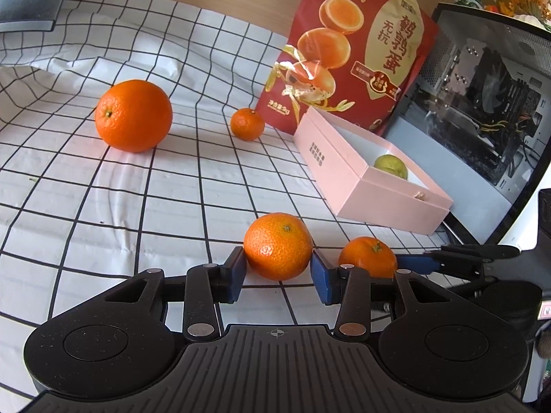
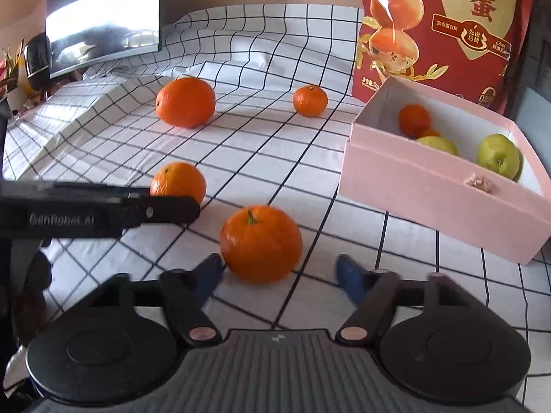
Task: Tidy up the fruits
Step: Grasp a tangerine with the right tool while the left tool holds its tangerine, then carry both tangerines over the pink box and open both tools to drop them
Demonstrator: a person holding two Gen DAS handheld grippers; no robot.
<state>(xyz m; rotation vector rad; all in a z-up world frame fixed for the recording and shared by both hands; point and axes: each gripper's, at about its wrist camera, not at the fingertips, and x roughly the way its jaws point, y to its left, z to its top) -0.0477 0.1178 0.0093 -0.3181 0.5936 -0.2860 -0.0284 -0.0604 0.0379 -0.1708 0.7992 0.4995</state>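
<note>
In the left wrist view my left gripper is shut on a tangerine that rests on the checked cloth, with both blue pads against its sides. Just to its right lies a second tangerine, with my right gripper reaching in beside it. In the right wrist view that second tangerine sits between the jaws of my right gripper, which is open: the left pad is at its side, the right pad stands apart. My left gripper shows at left, holding its tangerine.
A big orange and a small tangerine lie farther back on the cloth. The pink box at right holds green fruits and a small tangerine. Behind it stands a red bag. A computer case is at right.
</note>
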